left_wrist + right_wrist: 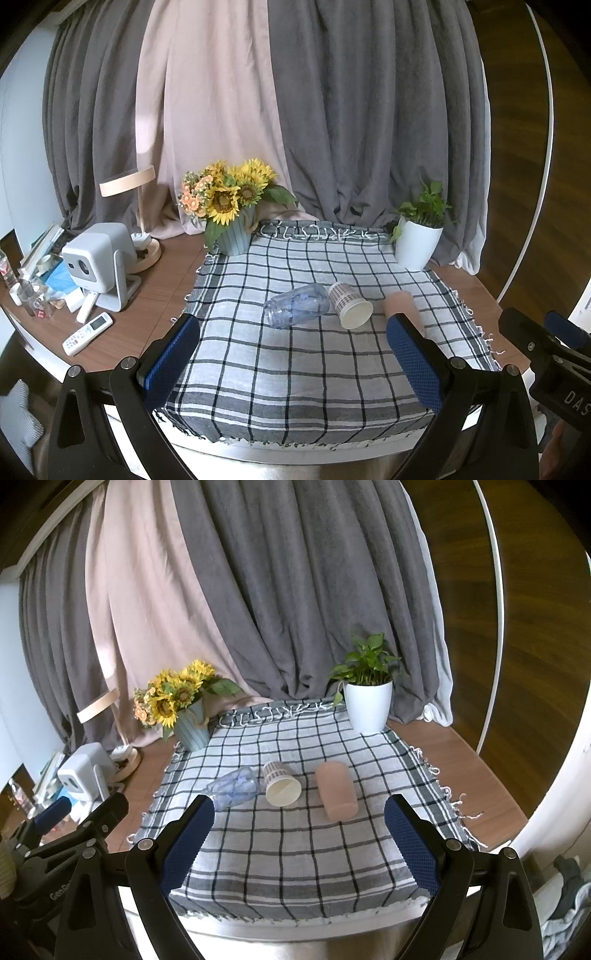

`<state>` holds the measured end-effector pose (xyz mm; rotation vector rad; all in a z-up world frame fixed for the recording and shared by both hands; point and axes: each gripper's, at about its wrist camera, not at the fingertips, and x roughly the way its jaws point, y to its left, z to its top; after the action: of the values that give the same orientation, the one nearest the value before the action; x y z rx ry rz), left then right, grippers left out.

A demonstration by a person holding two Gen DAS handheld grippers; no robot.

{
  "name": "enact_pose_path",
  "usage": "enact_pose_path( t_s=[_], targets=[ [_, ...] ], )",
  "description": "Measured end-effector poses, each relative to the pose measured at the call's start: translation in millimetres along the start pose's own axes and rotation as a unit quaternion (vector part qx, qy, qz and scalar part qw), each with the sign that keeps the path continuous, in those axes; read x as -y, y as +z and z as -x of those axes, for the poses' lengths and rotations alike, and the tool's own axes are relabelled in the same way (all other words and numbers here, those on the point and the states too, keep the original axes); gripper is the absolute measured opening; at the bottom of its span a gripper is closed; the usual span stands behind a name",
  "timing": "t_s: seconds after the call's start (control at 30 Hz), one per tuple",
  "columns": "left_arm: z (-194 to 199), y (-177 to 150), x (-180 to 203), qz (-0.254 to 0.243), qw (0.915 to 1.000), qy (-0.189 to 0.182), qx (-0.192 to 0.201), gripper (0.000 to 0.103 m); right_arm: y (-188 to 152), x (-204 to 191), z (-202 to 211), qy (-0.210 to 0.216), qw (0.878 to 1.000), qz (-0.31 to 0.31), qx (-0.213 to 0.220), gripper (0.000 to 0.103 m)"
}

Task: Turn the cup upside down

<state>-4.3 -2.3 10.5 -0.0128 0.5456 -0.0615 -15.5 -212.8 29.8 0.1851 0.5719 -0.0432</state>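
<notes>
Tools hovering at the near counter edge, both with pads wide apart and holding nothing: left tool (295,365), right tool (299,845). Checked cloth (295,842) is covering the counter (491,775) beneath them. Further in, three cups are lying on their sides in a row at mid-cloth, none yet inverted: clear plastic cup (232,786) at 10 o'clock from the right tool, paper cup (281,783) at 12 with its mouth facing the tools, pink cup (337,790) at 1. Clear and paper cups are touching; pink is lying apart. Judgement: pink cup is offering the cleanest grasp; approaching across its body, closing gently, then rotating mouth-down onto the cloth. Beyond, sunflower pot (192,727) at 11 and white planter (369,705) at 1 are standing clear.
</notes>
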Motion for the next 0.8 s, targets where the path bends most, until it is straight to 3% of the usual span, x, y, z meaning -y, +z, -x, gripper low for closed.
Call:
enact_pose_path(
  t_s=[0.37,0.8],
  targets=[
    [-32,-2,-34,0.015,0.9986,0.003,-0.05,0.103,-11,-20,-24,-0.007,1.0,0.001,-0.031,0.094],
    [-117,2,-48,0.052,0.99,0.05,-0.121,0.103,7,-37,-121,0.029,0.993,0.04,-0.108,0.094]
  ],
)
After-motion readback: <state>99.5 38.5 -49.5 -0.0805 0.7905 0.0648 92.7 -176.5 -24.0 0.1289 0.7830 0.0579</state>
